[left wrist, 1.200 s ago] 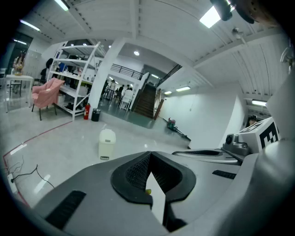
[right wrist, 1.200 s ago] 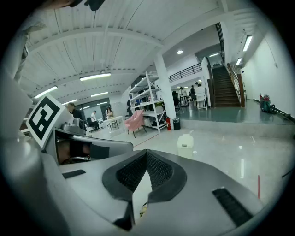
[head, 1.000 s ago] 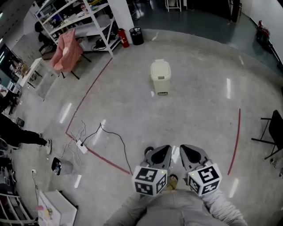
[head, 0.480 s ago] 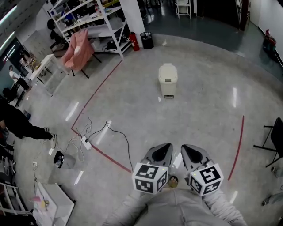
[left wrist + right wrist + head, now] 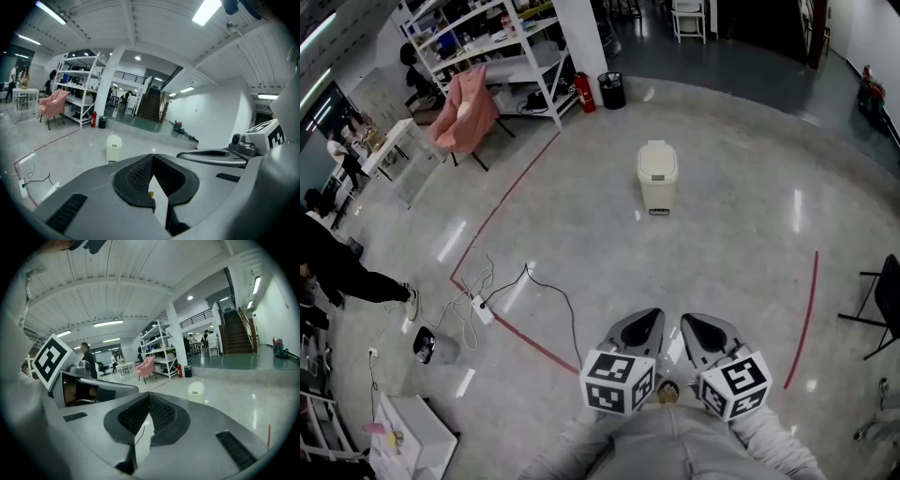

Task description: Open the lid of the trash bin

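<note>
A cream trash bin [image 5: 657, 175] with its lid down stands alone on the grey floor, well ahead of me. It also shows small in the left gripper view as the bin [image 5: 113, 148] and in the right gripper view as the bin [image 5: 196, 389]. My left gripper [image 5: 649, 320] and right gripper [image 5: 691, 322] are held side by side close to the body, both pointing toward the bin and far from it. Both are shut with nothing held: the left gripper [image 5: 152, 158] and the right gripper [image 5: 149, 395] have their pads meeting at the tips.
Red tape lines [image 5: 501, 202] cross the floor. A black cable and power strip [image 5: 481, 310] lie at the left. White shelving [image 5: 492, 45], a pink chair [image 5: 467, 114], a fire extinguisher [image 5: 584, 91] and a black bin [image 5: 611, 89] stand at the back. A person [image 5: 337, 272] is at far left, a black chair [image 5: 879, 314] at right.
The head view has shifted, so the bin sits slightly lower and further right in the picture. Both grippers stay shut near the body. The person at the left has moved.
</note>
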The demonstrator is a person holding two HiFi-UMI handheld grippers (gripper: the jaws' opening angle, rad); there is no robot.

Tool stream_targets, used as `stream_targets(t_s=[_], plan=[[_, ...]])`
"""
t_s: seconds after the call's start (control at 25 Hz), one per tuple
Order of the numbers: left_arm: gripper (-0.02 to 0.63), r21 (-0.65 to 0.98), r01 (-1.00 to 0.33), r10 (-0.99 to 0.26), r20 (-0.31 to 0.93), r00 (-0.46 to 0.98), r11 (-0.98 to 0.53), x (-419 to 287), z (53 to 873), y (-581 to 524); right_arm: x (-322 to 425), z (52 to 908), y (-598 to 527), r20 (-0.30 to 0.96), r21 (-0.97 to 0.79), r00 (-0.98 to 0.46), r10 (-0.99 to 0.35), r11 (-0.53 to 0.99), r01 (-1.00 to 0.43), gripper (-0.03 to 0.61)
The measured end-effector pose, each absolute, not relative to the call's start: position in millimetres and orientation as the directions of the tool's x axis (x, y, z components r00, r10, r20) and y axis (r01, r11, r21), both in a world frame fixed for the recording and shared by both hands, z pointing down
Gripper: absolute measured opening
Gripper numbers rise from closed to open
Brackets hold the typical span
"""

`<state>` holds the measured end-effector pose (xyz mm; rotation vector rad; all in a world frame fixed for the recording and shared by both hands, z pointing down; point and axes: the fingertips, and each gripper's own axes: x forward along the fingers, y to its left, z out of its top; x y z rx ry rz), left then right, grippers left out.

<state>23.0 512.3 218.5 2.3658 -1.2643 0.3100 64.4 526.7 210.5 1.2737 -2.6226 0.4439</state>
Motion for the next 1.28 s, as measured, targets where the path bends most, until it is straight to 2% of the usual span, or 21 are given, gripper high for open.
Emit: stream_targets(t_s=[0.44, 1.28], plan=[[0.003, 0.286, -0.827, -0.723, 0.401, 0.563, -0.485, -2.2, 221.8, 447.7, 39.5, 212.4, 457.4, 0.315, -0.185, -0.612, -0.725, 0.586, -0.789, -0.005], [0.003, 0.245, -0.779, -0.678, 0.386, 0.625, -0.578, -68.3, 204.4, 281.1, -38.6, 196.0, 290.2, 0.302, -0.166, -0.565, -0.768, 0.541, -0.824, -0.005]])
